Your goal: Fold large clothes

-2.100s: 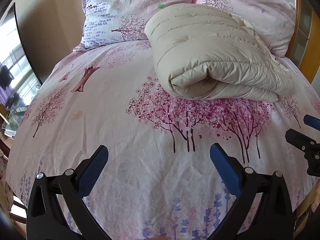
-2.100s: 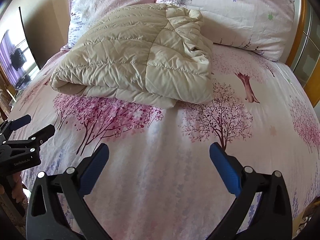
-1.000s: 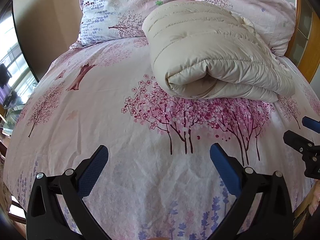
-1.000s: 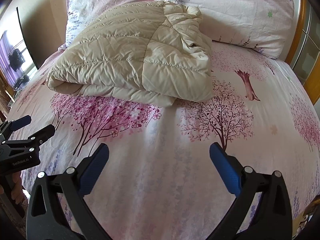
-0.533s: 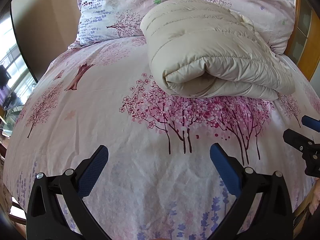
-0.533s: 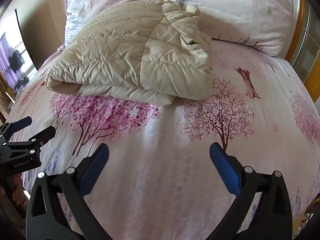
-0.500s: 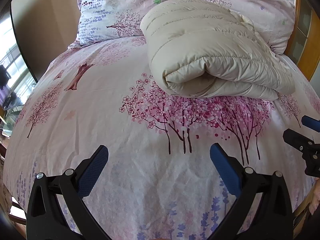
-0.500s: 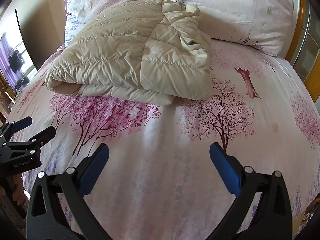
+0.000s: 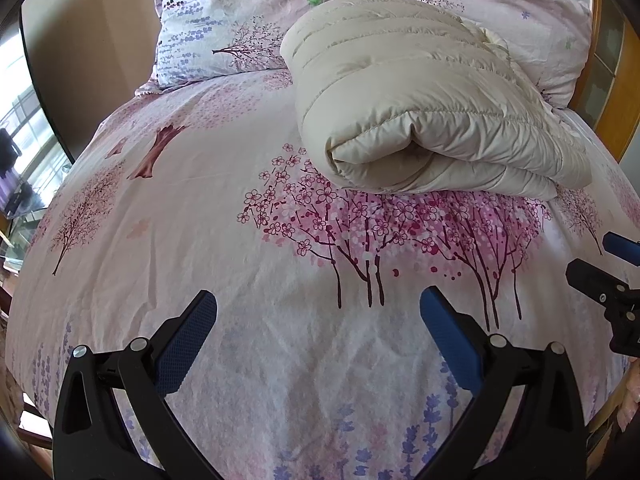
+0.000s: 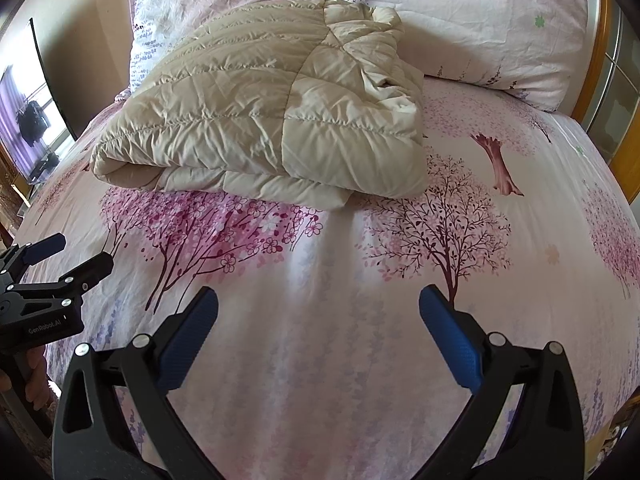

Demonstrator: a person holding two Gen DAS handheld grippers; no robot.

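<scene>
Both hand-held grippers, left hand-held gripper [image 9: 318,308] and right hand-held gripper [image 10: 318,308], are held apart over the bed [image 9: 240,240]. The folded jacket's [image 9: 420,92] rolled end is shown only from the left; its crumpled part, perhaps a collar, only from the right.

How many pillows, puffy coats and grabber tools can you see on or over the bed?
Pillows: 2 (left pillow, right pillow)
Coat: 1 (folded beige coat)
Grippers: 2 (left gripper, right gripper), both with jaws wide apart
Total: 5

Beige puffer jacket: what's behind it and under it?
Behind the folded puffer jacket, two floral pillows stand at the headboard, partly hidden by it. Under it is the floral bedsheet; whatever lies beneath the bundle is covered. Both grippers are open, clear of it.
</scene>
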